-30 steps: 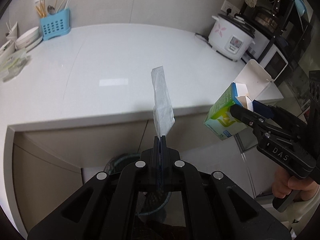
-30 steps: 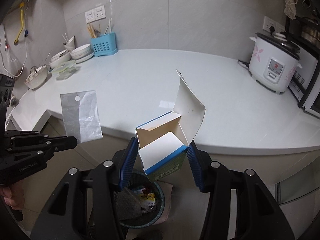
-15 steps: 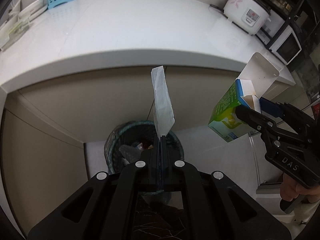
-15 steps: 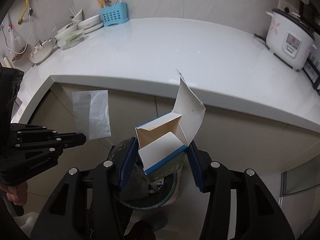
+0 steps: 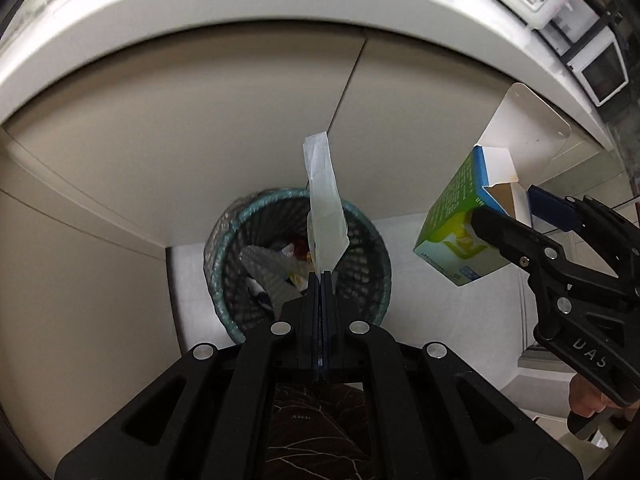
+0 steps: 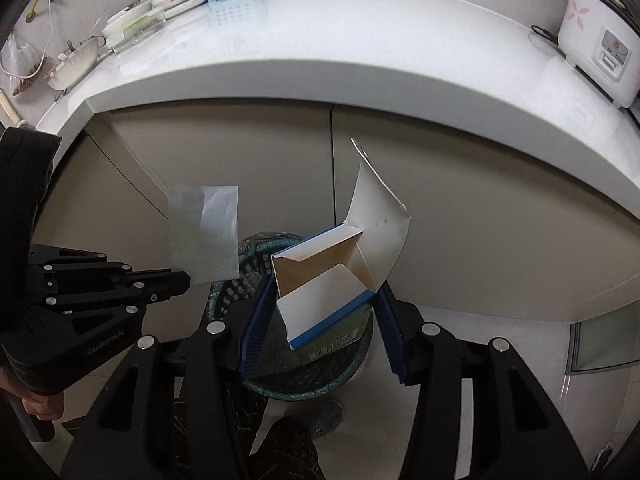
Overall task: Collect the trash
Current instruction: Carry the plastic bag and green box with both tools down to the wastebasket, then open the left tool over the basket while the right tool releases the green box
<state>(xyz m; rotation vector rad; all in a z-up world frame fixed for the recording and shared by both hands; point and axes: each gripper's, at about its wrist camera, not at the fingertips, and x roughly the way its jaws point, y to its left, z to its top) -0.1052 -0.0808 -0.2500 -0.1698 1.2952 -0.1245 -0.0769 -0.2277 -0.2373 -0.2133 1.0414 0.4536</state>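
Both grippers have sunk from countertop height to below the worktop's front edge, so the white countertop (image 6: 360,40) has slid up toward the top of each view and the mesh trash bin (image 5: 372,232) on the floor, only partly in view a second ago, now shows much larger. The left gripper (image 5: 320,276) is clenched on the bottom edge of a thin clear plastic wrapper (image 5: 324,216), which stands up from the pinched tips directly over the bin's mouth; held by its edge like that, it should drop straight in once let go. The right gripper (image 6: 324,300) grasps an opened green and blue carton (image 6: 320,300) across its sides, its blue pads pressed on both faces and the lid flap standing open above. Seen from the left wrist, the carton hangs to the right of the bin, still off its rim, so it probably needs carrying across before release. The bin already holds crumpled wrappers. Grips on both items look unchanged.
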